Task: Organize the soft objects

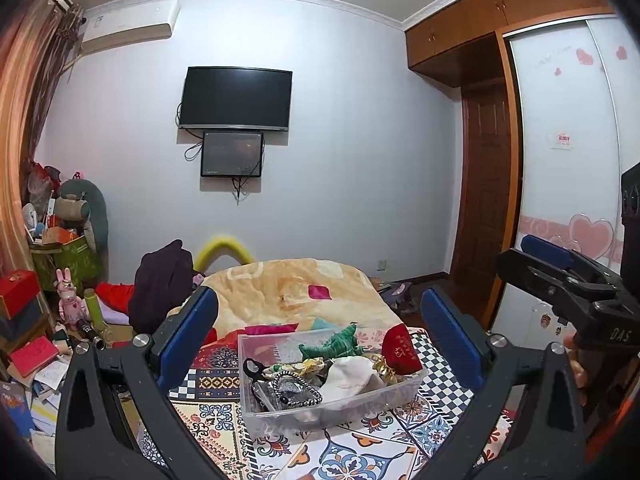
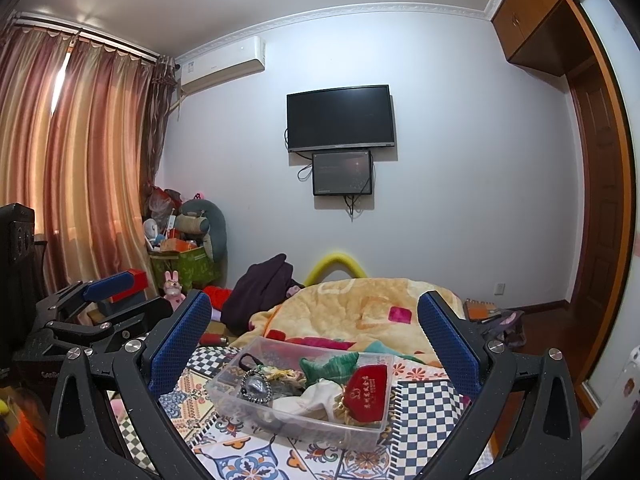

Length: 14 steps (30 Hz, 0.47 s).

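Note:
A clear plastic bin (image 1: 256, 420) (image 2: 224, 400) sits on the patterned bedspread. It holds a red pouch (image 1: 400, 350) (image 2: 368, 392), a green cloth (image 1: 336, 344) (image 2: 332, 366), a white cloth bag (image 1: 352, 374) (image 2: 312, 398) and a beaded bracelet (image 1: 296, 390) (image 2: 256, 386). My left gripper (image 1: 320, 328) is open and empty, above and short of the bin. My right gripper (image 2: 316, 332) is open and empty, also short of the bin. Each gripper shows at the edge of the other's view, the right one (image 1: 560, 276) and the left one (image 2: 100, 300).
A yellow blanket (image 1: 288, 288) (image 2: 360, 308) is heaped behind the bin. A dark garment (image 1: 160, 284) (image 2: 260, 288) lies at the bed's left. Boxes, toys and books crowd the left floor (image 1: 52, 320). A wardrobe (image 1: 568, 160) and a door (image 2: 600, 200) stand at the right.

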Tool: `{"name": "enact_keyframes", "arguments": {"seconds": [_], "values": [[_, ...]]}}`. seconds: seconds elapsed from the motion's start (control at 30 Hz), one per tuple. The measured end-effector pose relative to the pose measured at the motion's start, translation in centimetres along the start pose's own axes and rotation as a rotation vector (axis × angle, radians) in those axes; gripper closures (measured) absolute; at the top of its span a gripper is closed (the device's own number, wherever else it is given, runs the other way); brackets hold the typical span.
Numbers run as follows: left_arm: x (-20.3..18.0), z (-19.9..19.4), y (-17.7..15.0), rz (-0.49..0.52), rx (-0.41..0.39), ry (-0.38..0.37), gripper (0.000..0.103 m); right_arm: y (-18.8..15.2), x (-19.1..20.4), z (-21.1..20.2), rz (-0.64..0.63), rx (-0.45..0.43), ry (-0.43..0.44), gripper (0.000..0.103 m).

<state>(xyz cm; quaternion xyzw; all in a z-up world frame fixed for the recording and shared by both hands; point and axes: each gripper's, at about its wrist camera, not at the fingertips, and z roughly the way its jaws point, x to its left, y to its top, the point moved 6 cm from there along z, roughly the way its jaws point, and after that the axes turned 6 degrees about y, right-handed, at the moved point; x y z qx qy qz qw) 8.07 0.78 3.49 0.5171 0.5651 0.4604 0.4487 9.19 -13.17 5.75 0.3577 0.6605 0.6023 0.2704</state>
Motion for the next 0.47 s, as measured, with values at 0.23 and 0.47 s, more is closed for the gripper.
{"name": "enact_keyframes", "arguments": {"seconds": [0.23, 0.47], "values": [[-0.22, -0.15, -0.02, 0.013, -0.004, -0.001, 0.000, -0.14, -0.16, 0.02, 0.004, 0.007, -0.002, 0.000], [-0.28, -0.16, -0.04, 0.012, 0.001, -0.003, 0.000, -0.14, -0.28, 0.18, 0.002, 0.012, -0.004, 0.000]]}}
